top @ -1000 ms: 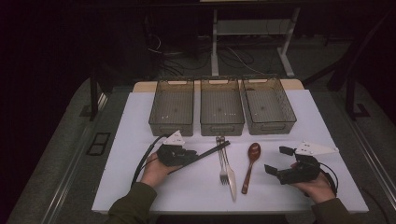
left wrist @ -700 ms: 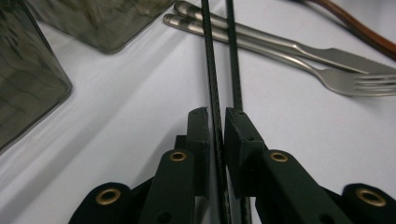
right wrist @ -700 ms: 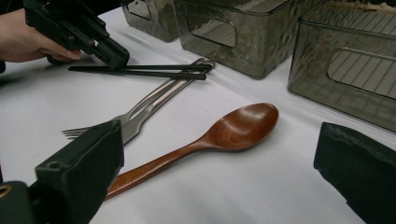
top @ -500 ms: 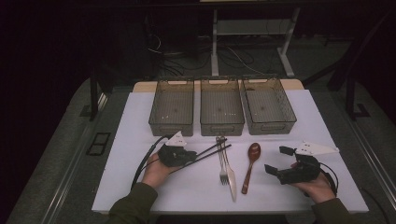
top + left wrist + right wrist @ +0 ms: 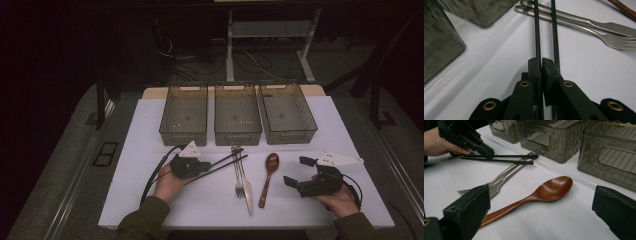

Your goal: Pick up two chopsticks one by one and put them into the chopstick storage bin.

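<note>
Left hand-held gripper (image 5: 541, 62) pinches one black chopstick (image 5: 537, 30), jaws just closed on it; second chopstick (image 5: 554, 30) lies just beside, outside the jaws. Both chopsticks cross the fork (image 5: 614, 40) and knife (image 5: 609, 26) handles on the white surface (image 5: 140, 130). Right hand-held gripper (image 5: 295, 172) spread wide, holding nothing, near the wooden spoon (image 5: 554, 188).

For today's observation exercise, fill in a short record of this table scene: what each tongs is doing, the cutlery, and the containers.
left tongs: shut on one black chopstick; second chopstick lies alongside
right tongs: open, holding nothing
cutlery: fork, knife, wooden spoon on the white table
containers: three clear bins in a row, apparently bare
</note>
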